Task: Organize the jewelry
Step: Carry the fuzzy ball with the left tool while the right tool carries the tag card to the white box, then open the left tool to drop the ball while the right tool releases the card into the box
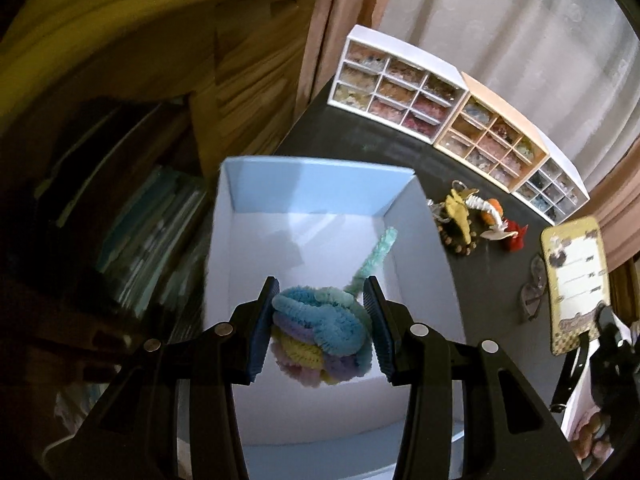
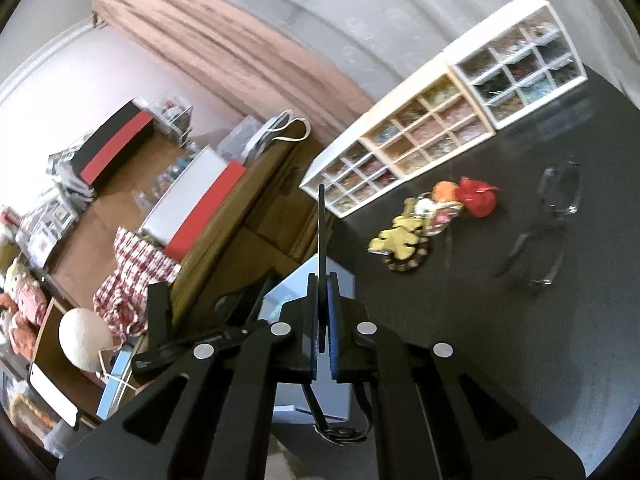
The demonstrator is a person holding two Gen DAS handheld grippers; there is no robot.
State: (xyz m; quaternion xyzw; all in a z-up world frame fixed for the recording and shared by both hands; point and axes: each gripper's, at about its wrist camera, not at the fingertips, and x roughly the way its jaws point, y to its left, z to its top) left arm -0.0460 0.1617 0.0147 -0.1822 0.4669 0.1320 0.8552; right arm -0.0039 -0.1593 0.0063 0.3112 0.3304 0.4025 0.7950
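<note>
In the left wrist view my left gripper (image 1: 320, 320) holds a fluffy pastel chenille ball (image 1: 320, 336) with a mint green stem between its pads, over the inside of a white open box (image 1: 420, 248). In the right wrist view my right gripper (image 2: 322, 316) is shut on a thin dark flat card (image 2: 321, 240) seen edge-on, with a black strap hanging below. That card shows in the left wrist view as a yellow patterned jewelry card (image 1: 576, 284). A pile of charms and trinkets (image 1: 476, 220) lies on the dark table (image 2: 520, 340), also in the right wrist view (image 2: 424, 216).
Three small drawer organizers (image 1: 400, 84) stand along the table's back edge, also in the right wrist view (image 2: 420, 136). Clear glasses (image 2: 548, 232) lie on the table. Cardboard boxes and shelves (image 1: 240, 72) stand left of the table. The light blue box (image 2: 300, 300) is below my right gripper.
</note>
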